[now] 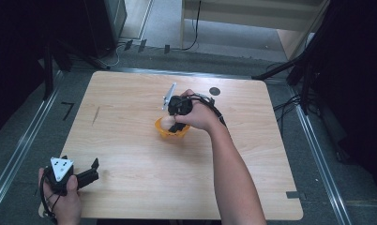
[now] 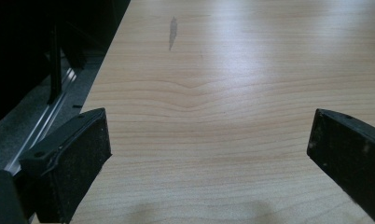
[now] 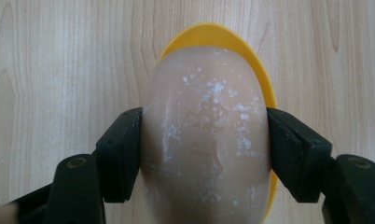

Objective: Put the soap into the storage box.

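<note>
My right gripper (image 3: 204, 149) is shut on a tan egg-shaped object (image 3: 206, 135) with white flecks and a faint stamped mark. Both black pads press on its sides. Directly beneath it lies a yellow bowl (image 3: 258, 70). From the high view, the right gripper (image 1: 177, 123) points down at the yellow bowl (image 1: 170, 132) in the middle of the wooden table (image 1: 130, 154), with the egg (image 1: 166, 122) at the bowl's mouth. The left gripper (image 1: 93, 169) rests at the table's near left corner. Its jaws stand wide apart over bare wood, left gripper (image 2: 209, 149).
A small dark round mark (image 1: 214, 91) lies on the table behind the right hand. A grey smear (image 1: 95, 115) marks the wood at the left, grey smear (image 2: 172, 31). Metal floor rails and dark stands flank the table.
</note>
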